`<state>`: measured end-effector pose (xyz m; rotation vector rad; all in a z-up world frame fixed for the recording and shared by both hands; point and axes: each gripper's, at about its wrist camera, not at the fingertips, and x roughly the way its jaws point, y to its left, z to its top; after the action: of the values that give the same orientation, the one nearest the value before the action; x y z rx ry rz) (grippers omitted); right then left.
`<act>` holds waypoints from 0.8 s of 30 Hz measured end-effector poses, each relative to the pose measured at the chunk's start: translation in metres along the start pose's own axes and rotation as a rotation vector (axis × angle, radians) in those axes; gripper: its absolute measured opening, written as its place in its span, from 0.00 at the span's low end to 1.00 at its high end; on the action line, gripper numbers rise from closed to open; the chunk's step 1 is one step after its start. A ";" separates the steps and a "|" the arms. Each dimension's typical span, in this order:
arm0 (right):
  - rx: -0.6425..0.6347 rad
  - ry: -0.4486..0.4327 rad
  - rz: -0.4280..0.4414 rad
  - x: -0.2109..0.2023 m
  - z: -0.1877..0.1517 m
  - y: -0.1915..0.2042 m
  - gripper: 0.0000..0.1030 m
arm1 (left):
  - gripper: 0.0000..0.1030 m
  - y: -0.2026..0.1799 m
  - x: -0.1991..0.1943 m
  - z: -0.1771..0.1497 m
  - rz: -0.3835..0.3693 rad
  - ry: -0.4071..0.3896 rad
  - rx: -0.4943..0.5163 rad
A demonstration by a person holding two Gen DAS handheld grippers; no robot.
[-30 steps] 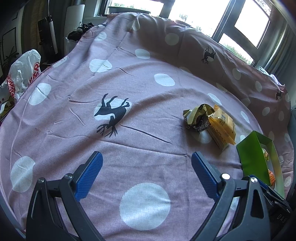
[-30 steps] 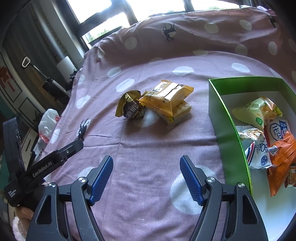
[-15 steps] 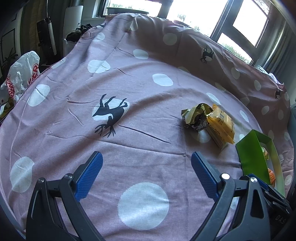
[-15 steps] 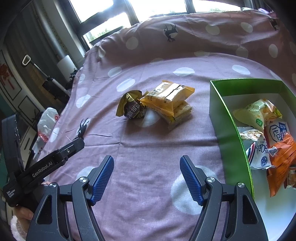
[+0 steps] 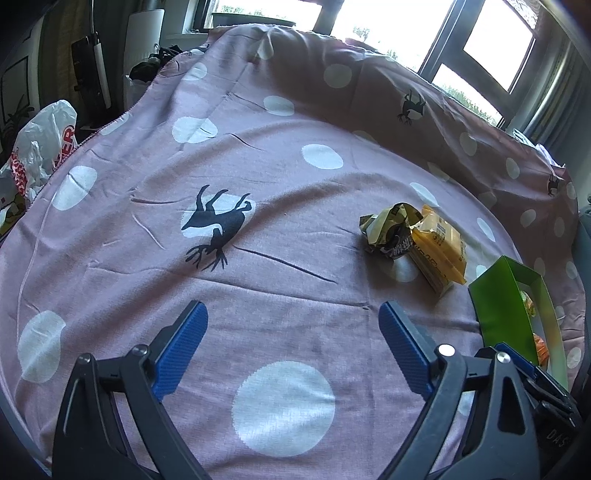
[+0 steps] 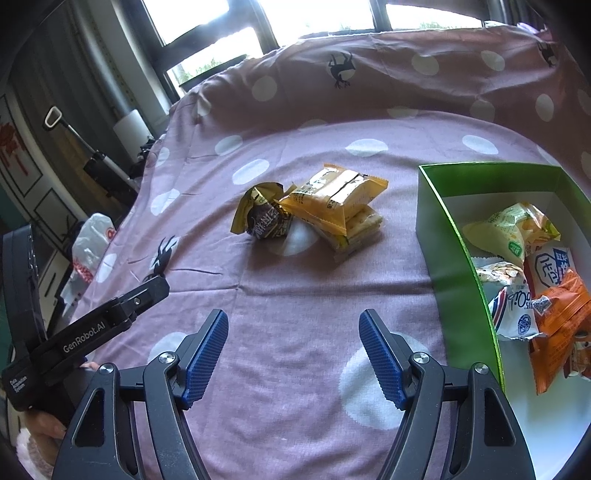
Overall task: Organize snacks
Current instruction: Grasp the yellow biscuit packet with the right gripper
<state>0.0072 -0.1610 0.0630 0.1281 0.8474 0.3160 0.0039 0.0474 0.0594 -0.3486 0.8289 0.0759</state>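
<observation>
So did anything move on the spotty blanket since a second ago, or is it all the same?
Almost nothing. The left hand-held gripper has just been closing its jaws a little, with nothing between them. The right hand-held gripper stays open and empty. The yellow snack packs, the crumpled wrapper and the green box lie where they were.

Yellow packets point(image 6: 334, 206) touch, apparently, crumpled wrapper point(image 6: 264, 219) beside green box point(image 6: 448, 251).

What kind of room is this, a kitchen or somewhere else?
Probably a room in a home, not clearly a kitchen. A dotted deer-print cloth covers the surface by big windows, with a plastic shopping bag beside it and snack packs near a green box.
</observation>
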 end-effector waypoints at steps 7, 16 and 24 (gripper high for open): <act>-0.002 -0.002 -0.004 0.000 0.000 0.001 0.71 | 0.78 -0.003 0.001 -0.001 -0.003 0.010 0.015; 0.013 0.044 -0.008 0.006 0.028 0.003 0.71 | 0.53 0.007 0.004 0.005 -0.032 0.045 -0.021; -0.037 0.130 -0.215 0.054 0.107 0.012 0.71 | 0.51 0.020 0.005 0.012 -0.079 0.067 -0.087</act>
<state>0.1187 -0.1307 0.0979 -0.0185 0.9749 0.1393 0.0119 0.0698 0.0583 -0.4672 0.8794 0.0270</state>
